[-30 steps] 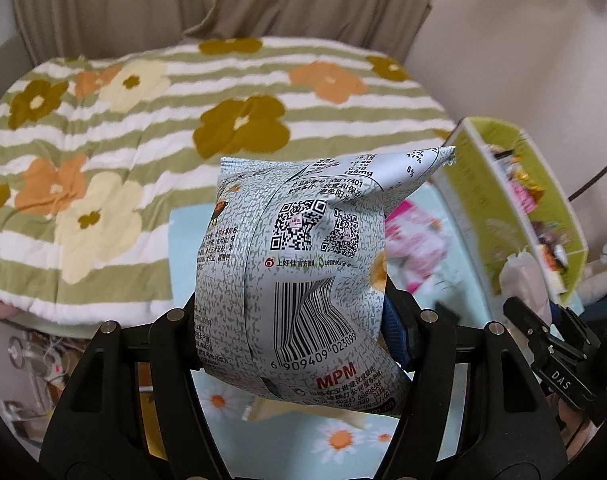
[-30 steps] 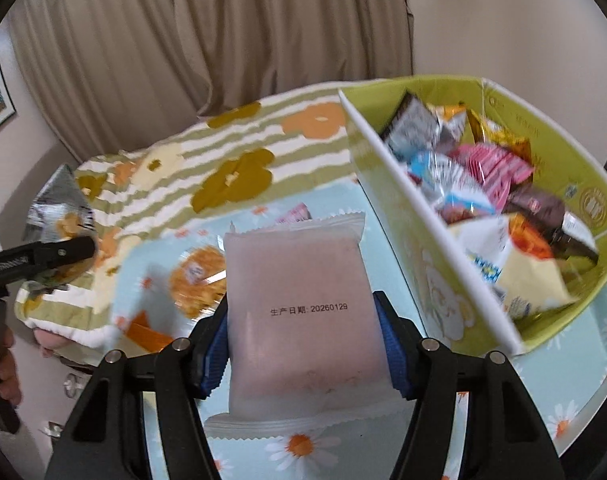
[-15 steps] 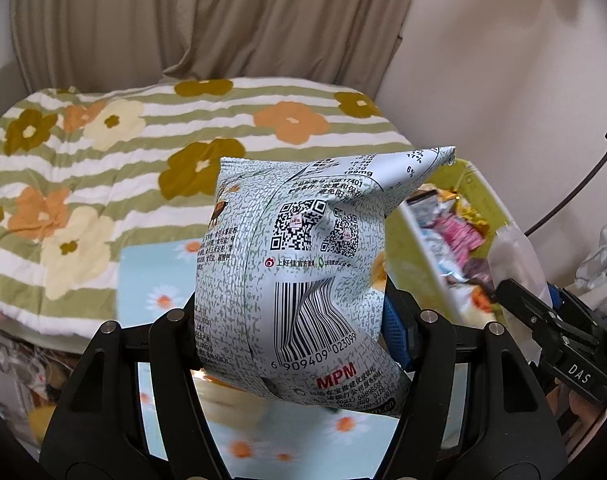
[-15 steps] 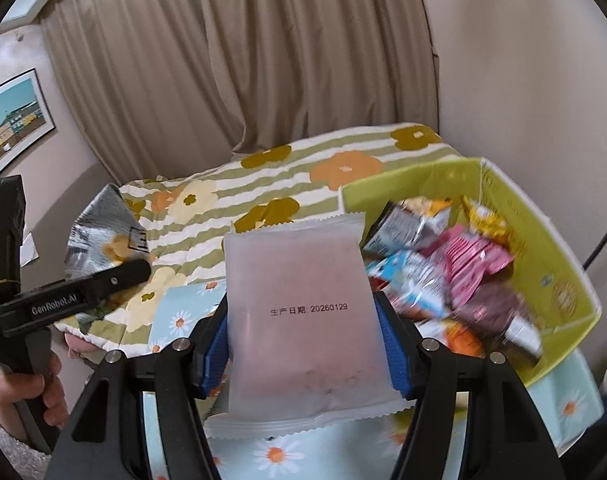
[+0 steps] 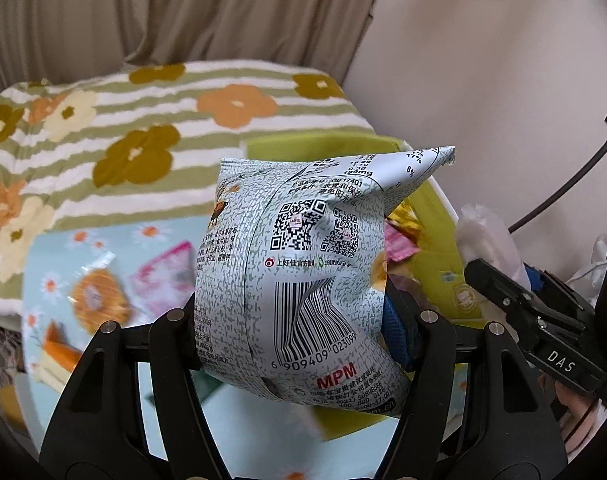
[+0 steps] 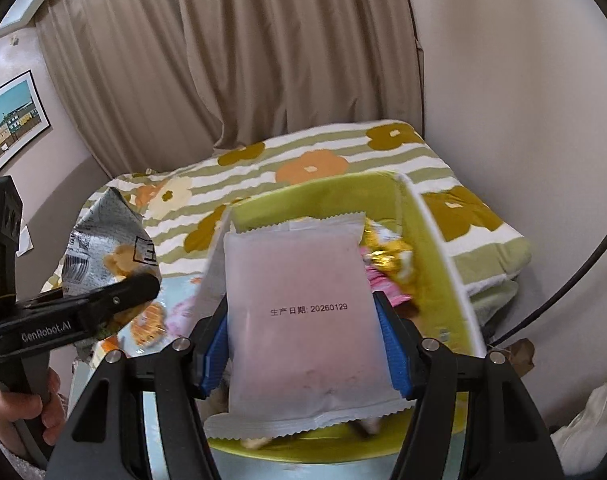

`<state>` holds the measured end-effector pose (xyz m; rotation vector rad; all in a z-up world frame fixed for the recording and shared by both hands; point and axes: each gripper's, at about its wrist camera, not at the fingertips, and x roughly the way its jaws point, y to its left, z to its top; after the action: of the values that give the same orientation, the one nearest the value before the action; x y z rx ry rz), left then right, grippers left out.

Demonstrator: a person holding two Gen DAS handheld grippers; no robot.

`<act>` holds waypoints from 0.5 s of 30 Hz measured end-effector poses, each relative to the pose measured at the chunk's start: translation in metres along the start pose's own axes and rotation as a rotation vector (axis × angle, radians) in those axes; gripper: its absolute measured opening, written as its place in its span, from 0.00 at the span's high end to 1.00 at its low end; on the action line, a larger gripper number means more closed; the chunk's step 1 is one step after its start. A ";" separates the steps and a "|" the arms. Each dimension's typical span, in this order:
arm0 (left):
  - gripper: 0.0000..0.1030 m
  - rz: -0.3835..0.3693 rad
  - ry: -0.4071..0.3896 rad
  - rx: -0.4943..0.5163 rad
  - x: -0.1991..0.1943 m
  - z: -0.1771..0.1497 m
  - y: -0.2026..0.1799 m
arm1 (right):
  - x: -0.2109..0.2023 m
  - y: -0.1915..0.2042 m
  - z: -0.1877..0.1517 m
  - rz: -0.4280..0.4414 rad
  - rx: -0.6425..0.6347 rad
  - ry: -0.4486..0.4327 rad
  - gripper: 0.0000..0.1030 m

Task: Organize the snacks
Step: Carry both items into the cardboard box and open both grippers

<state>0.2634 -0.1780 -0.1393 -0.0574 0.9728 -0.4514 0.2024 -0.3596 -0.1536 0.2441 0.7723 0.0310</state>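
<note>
The left claw (image 5: 299, 316) squeezes a puffy silver chip bag (image 5: 303, 272), and the right claw (image 6: 303, 344) squeezes a flat pink packet (image 6: 299, 312) — both up in the air over the green box (image 6: 435, 264). To do it well, hold each one right over the snacks inside, go low, then let go gently — not on the rim.

Claw-mounted close views, shared green box (image 5: 431, 216)

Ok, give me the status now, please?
Left tool shut on grey snack bag. Right tool shut on pink packet. Green box ahead, nothing blocking.
</note>
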 end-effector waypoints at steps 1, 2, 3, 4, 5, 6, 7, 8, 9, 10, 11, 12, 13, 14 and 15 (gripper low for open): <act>0.39 0.001 0.017 -0.003 0.006 -0.002 -0.006 | 0.001 -0.006 0.000 0.002 0.004 0.005 0.42; 0.39 -0.003 0.042 -0.003 0.015 -0.005 -0.015 | 0.002 -0.015 0.000 0.002 0.011 0.010 0.42; 0.39 -0.003 0.057 0.002 0.020 -0.006 -0.021 | 0.002 -0.021 -0.001 0.002 0.021 0.012 0.42; 0.39 0.002 0.073 0.013 0.025 -0.008 -0.028 | 0.003 -0.027 -0.001 0.004 0.034 0.015 0.42; 0.39 0.004 0.084 0.024 0.028 -0.010 -0.032 | 0.002 -0.033 -0.003 0.005 0.045 0.017 0.42; 0.39 0.004 0.096 0.038 0.031 -0.013 -0.039 | 0.002 -0.038 -0.004 0.005 0.056 0.019 0.42; 0.39 0.005 0.106 0.050 0.035 -0.014 -0.045 | 0.001 -0.041 -0.005 0.003 0.063 0.020 0.42; 0.38 0.002 0.113 0.058 0.037 -0.015 -0.047 | 0.001 -0.044 -0.006 -0.002 0.070 0.022 0.42; 0.38 -0.012 0.126 0.066 0.039 -0.015 -0.050 | 0.000 -0.047 -0.007 -0.005 0.079 0.023 0.42; 0.36 -0.034 0.137 0.072 0.040 -0.016 -0.053 | -0.002 -0.050 -0.008 -0.007 0.089 0.020 0.42; 0.27 -0.052 0.145 0.081 0.041 -0.017 -0.055 | -0.004 -0.051 -0.008 -0.009 0.094 0.019 0.42; 0.19 -0.045 0.150 0.095 0.041 -0.018 -0.058 | -0.005 -0.051 -0.007 -0.011 0.098 0.020 0.42; 0.04 -0.024 0.147 0.110 0.039 -0.018 -0.061 | -0.006 -0.052 -0.007 -0.011 0.099 0.021 0.42; 0.00 -0.001 0.136 0.127 0.037 -0.019 -0.064 | -0.007 -0.053 -0.007 -0.010 0.098 0.020 0.42; 0.00 0.012 0.124 0.141 0.034 -0.019 -0.065 | -0.008 -0.054 -0.007 -0.009 0.098 0.019 0.42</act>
<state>0.2418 -0.2476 -0.1605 0.1051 1.0597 -0.5160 0.1883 -0.4111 -0.1653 0.3336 0.7950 -0.0124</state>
